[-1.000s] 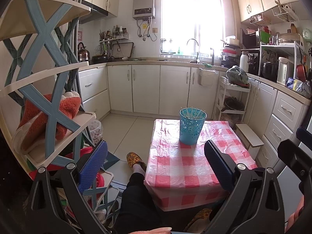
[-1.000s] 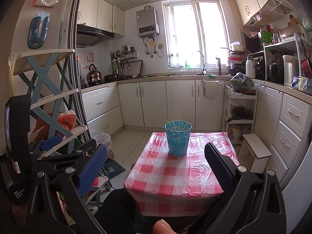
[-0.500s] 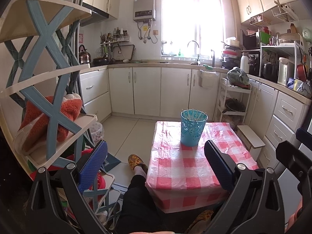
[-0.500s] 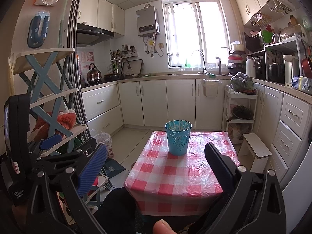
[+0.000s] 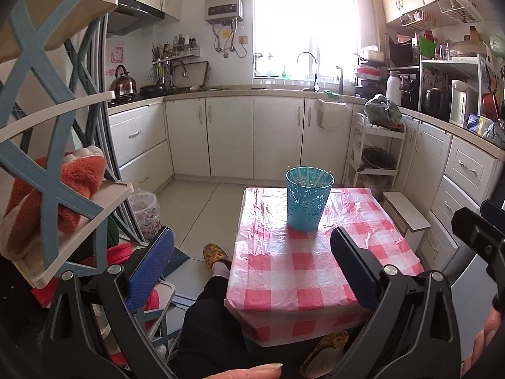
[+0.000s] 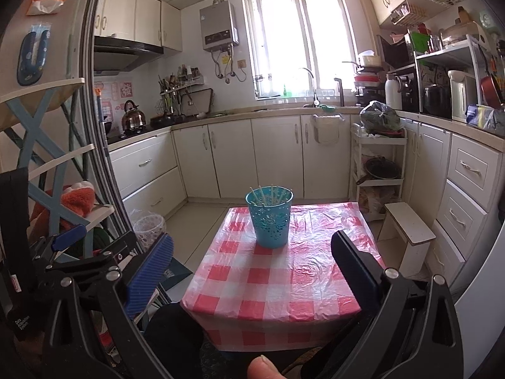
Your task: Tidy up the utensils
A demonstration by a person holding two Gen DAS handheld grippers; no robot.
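We see the left claw [image 5: 251, 260] low in its frame, spread wide with nothing between its blue pad on the left and dark pad on the right. The right claw [image 6: 252, 260] sits the same way in its own view, gaping wide and holding nothing.

Beyond both claws, at the centre of each frame, lies the surface [image 5: 315, 271] under a red-and-white checked cover, bare near us. Toward its far end stands the turquoise cup [image 5: 309, 202], upright, its wall pierced with a cut-out pattern. Pale chopsticks [image 6: 268, 195] stand inside it, tips showing just above the rim.

At the lower left of the left view we see a dark-trousered leg and a yellow slipper [image 5: 215, 252] on the floor beside the surface. A blue-framed shelf rack [image 5: 47, 145] fills the left edge, holding an orange plush cloth [image 5: 68, 189].
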